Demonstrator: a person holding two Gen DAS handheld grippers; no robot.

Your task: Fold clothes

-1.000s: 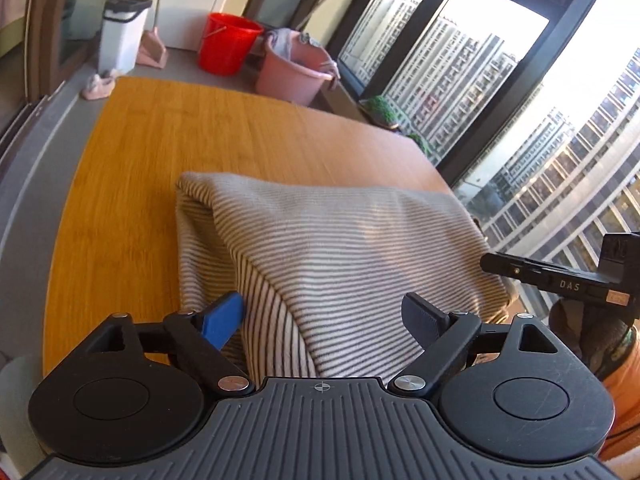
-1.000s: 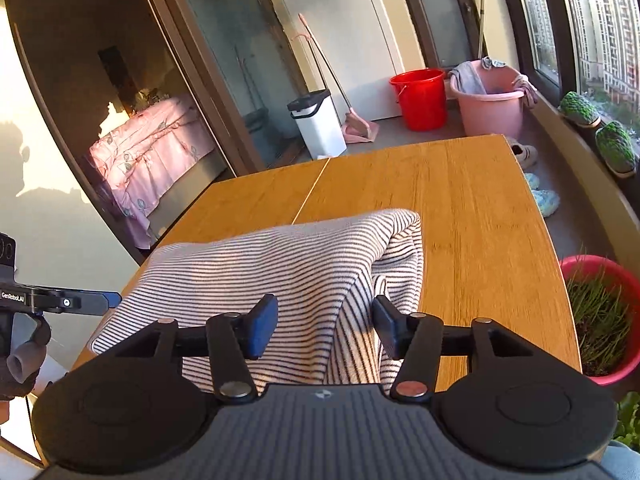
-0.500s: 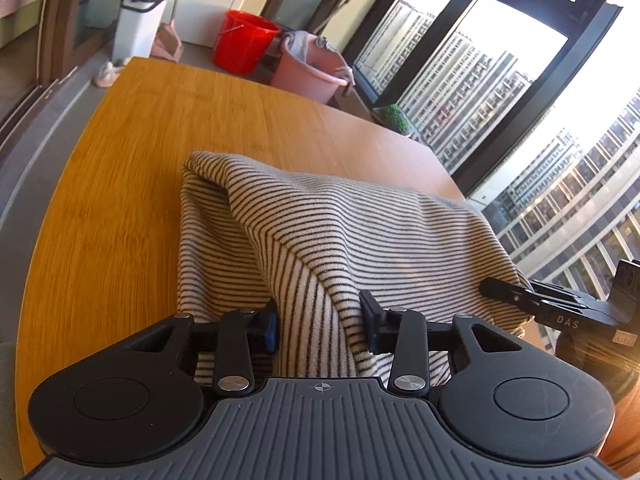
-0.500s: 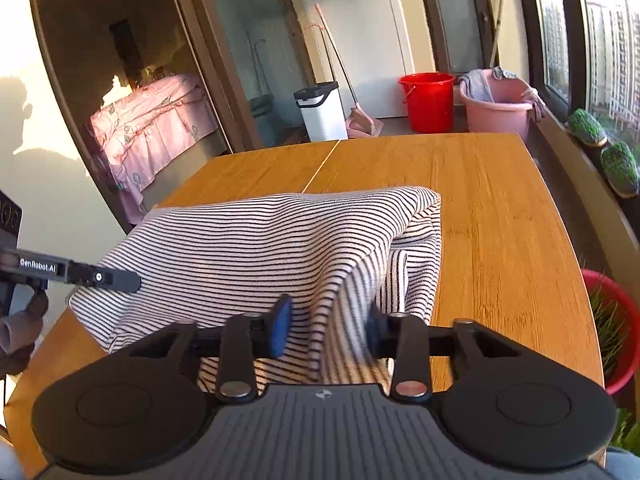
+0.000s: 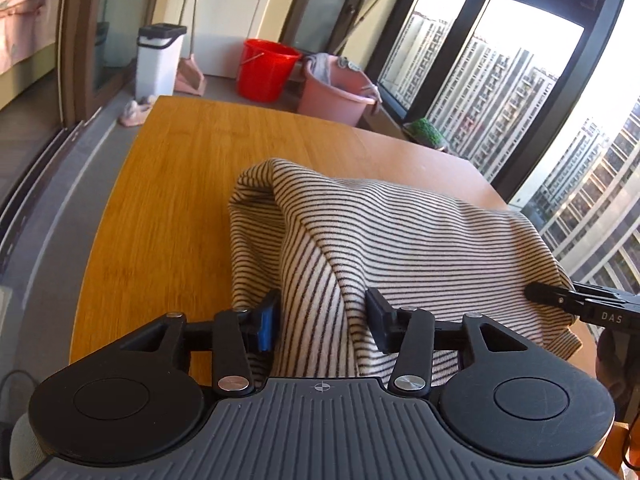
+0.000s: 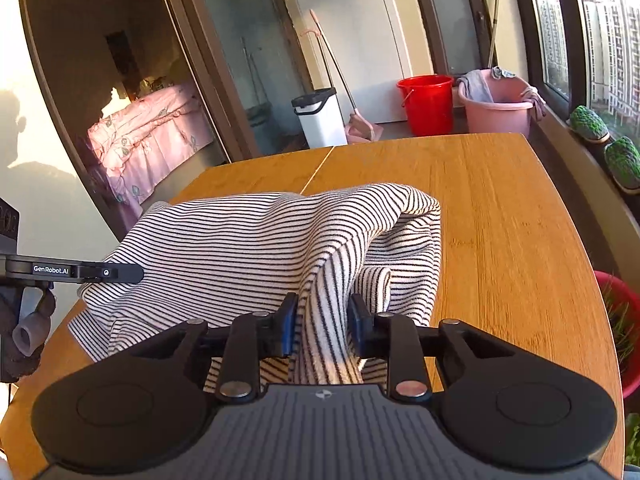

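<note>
Striped garment [image 5: 400, 232] at near end of the table [image 5: 180, 184], bunched rather than flat, two tented ridges rising toward the near edge, far fold rounded and resting on the wood. Left gripper [image 5: 322, 320] over near-left part of the table, straddling one ridge: pads [image 5: 266, 324] touching cloth on both sides, a thick wad between them, jaws just been opening a bit. Right gripper [image 6: 320, 320] over near-right part, pinching a narrower ridge of the same cloth, jaws likewise just been opening, fabric between them and pressed by both pads. Far half of the table bare. Beyond far end of the table: red bucket [image 5: 266, 70], pink tub [image 5: 336, 92], white bin [image 5: 158, 60]. Red plant pot [image 6: 624, 320] just off right edge of the table. Judgement: mid-fold, both pinches marginal. Risks: grip loosening before lift or carry, so a ridge slipping out and the fold collapsing into a heap. Possibly only top layer caught on either side, so layers separating and hem ending up skewed. Uneven height or pace between the two hands, so a diagonal crease. Cannot tell how much cloth hangs past near edge of the table; if much, a slide off toward the floor on any release.
</note>
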